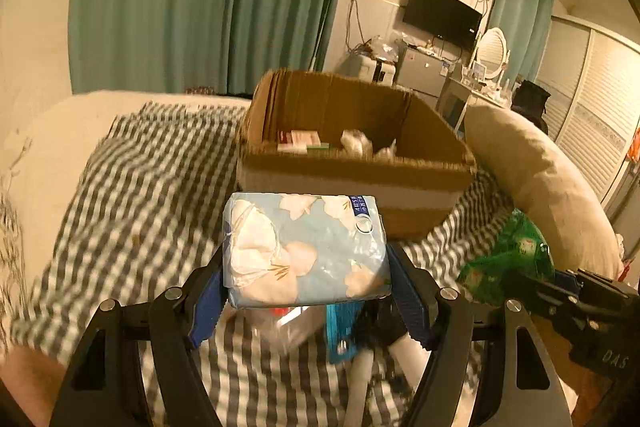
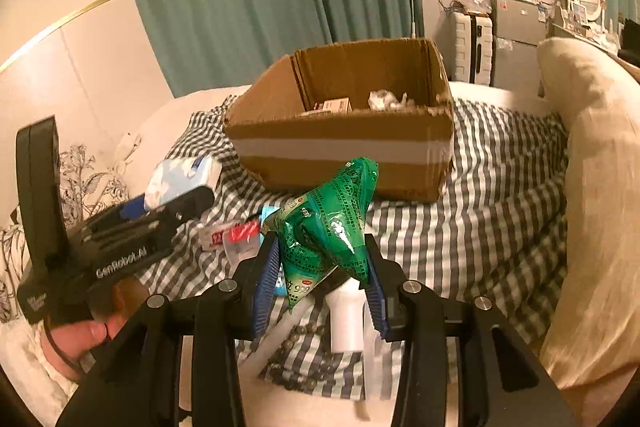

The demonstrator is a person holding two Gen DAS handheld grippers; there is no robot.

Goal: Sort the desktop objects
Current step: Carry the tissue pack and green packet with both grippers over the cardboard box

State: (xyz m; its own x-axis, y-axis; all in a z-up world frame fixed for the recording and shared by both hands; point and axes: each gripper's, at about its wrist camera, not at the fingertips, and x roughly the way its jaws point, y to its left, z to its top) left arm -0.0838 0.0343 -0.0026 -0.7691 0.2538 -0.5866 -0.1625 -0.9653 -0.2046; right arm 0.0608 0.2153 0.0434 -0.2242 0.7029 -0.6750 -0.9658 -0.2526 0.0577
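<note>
The left gripper (image 1: 306, 291) pinched a tissue pack (image 1: 306, 247), the right gripper (image 2: 322, 267) a green bag (image 2: 332, 223); either might slip short of the box (image 2: 340, 147).

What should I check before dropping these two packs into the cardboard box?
1. Left tongs clamped on the floral tissue pack: ok.
2. Right tongs clamped on the green packet: ok, though it is pinched near its lower end.
3. Cardboard box open at the top: ok.
4. Room left inside the box: ok, only small cartons and crumpled paper show.
5. Both packs lifted off the checked cloth: ok.
6. Box sitting steadily on the cloth: cannot tell.
</note>
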